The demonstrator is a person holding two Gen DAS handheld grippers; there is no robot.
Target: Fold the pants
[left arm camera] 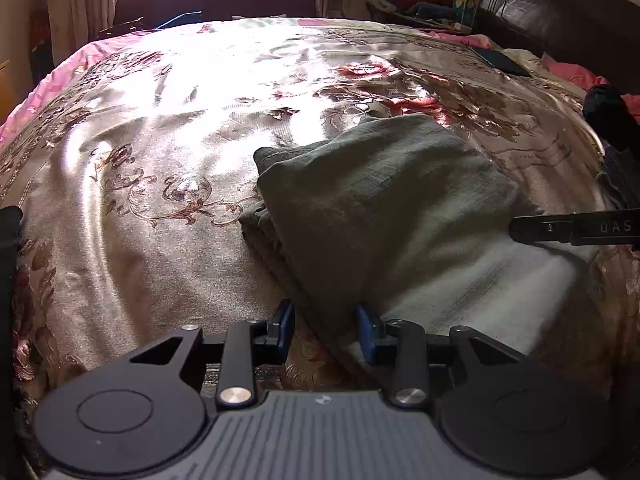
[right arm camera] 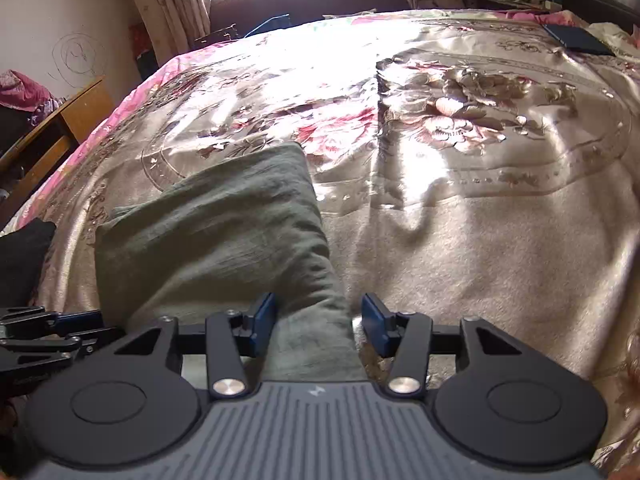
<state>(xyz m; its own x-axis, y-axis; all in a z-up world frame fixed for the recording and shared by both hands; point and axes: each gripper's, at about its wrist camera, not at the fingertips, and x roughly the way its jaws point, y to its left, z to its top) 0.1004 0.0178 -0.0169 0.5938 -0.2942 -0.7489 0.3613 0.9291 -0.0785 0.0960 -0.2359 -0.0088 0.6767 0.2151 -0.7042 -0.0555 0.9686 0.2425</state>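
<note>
A: Left gripper (left arm camera: 326, 330)?
B: Fingers spread, released; the pants (left arm camera: 384, 216), folded on the bedspread (left arm camera: 160, 152), have their near edge between them.
A: Right gripper (right arm camera: 318, 330)?
B: Also released, the pants' corner between its fingers.

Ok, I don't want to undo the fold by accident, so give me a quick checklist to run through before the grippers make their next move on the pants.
1. Pants folded into a compact stack on the bedspread: ok.
2. Left gripper open, with the near left edge of the pants between its fingers: ok.
3. Right gripper open, with the near right corner between its fingers: ok.
4. Fabric pinched by either gripper: cannot tell; gaps show beside the cloth.
5. Layers aligned: not ok, lower layers stick out along the stack's left edge in the left wrist view.
6. Dark flat object at the far end of the bed lies well away from the pants: ok.
</note>
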